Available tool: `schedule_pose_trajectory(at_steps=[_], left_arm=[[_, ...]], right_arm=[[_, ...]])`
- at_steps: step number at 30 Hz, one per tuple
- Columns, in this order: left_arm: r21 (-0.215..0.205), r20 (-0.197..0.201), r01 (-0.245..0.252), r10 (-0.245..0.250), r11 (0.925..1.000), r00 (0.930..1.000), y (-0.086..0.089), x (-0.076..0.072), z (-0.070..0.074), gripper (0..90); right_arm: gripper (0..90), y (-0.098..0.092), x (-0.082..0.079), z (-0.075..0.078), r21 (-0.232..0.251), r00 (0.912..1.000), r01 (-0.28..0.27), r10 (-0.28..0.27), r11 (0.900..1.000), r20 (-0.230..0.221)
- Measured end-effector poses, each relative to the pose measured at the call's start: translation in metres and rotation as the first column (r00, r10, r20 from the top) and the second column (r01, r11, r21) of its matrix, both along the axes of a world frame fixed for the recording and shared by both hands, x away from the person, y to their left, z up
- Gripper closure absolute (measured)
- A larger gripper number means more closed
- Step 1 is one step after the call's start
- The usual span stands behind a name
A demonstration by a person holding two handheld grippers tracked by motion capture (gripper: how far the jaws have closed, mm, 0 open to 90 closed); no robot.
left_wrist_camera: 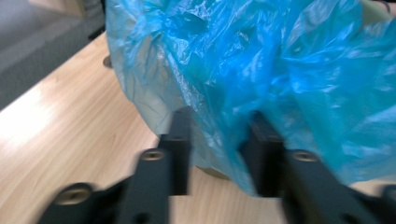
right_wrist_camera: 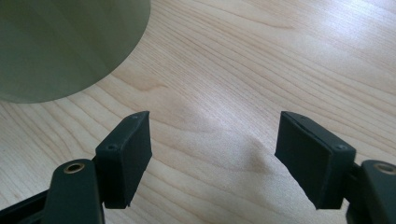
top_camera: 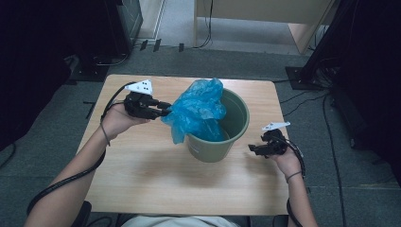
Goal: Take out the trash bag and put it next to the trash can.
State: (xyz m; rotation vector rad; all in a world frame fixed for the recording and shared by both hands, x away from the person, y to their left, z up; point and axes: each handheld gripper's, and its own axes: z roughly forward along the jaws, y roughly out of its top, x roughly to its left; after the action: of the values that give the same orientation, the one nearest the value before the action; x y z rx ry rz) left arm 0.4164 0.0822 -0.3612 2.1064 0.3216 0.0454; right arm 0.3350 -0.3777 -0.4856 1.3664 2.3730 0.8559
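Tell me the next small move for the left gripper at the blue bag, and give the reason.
Probably close the left gripper on the fold of the blue bag between its jaws, then draw it outward over the bin's rim. The jaws stand partly apart with plastic between them, and the bag is bunched on the bin's left side, not spread around it. The right gripper waits open beside the bin.

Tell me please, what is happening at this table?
A person is fitting a crumpled blue plastic bag into a round olive-green plastic bin on the light wooden table. The left hand-held gripper has bag film between its half-parted jaws. The right hand-held gripper waits open beside the bin, holding nothing.
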Motion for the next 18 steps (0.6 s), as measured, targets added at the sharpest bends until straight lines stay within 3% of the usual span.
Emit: schedule_pose_trajectory(at_steps=[1, 5, 7, 10, 12, 14, 18], left_arm=[[-0.013, -0.025, 0.012, -0.013, 0.9998, 0.9996, -0.001, 0.002, -0.003, 46.8], [-0.080, -0.094, 0.048, -0.056, 0.9956, 0.9940, -0.002, 0.012, -0.013, 39.0], [-0.099, -0.128, 0.073, -0.086, 0.9923, 0.9880, -0.003, 0.017, -0.017, 35.4], [-0.121, -0.142, 0.115, -0.132, 0.9860, 0.9811, -0.005, 0.023, -0.020, 33.9], [-0.133, -0.144, 0.153, -0.172, 0.9792, 0.9745, -0.005, 0.024, -0.021, 39.4], [-0.109, -0.135, 0.202, -0.216, 0.9733, 0.9671, -0.007, 0.025, -0.023, 47.8], [-0.108, -0.121, 0.223, -0.236, 0.9687, 0.9643, -0.011, 0.026, -0.030, 58.4]], right_arm=[[26.5, -0.001, 0.000, 0.000, 0.001, 1.0000, 0.001, -0.001, 1.000, -0.001], [26.5, -0.002, 0.000, -0.002, 0.004, 1.0000, -0.003, 0.003, 1.000, -0.003], [26.4, -0.003, -0.001, -0.003, 0.007, 1.0000, -0.004, 0.004, 1.000, -0.005], [26.4, -0.004, 0.000, -0.005, 0.016, 1.0000, -0.005, 0.006, 1.000, -0.006], [26.4, -0.004, 0.000, -0.006, 0.023, 1.0000, -0.004, 0.004, 1.000, -0.005], [26.4, -0.004, 0.001, -0.007, 0.028, 0.9999, -0.005, 0.006, 1.000, -0.010], [26.4, -0.002, 0.001, -0.007, 0.024, 0.9999, -0.008, 0.008, 1.000, -0.009]])
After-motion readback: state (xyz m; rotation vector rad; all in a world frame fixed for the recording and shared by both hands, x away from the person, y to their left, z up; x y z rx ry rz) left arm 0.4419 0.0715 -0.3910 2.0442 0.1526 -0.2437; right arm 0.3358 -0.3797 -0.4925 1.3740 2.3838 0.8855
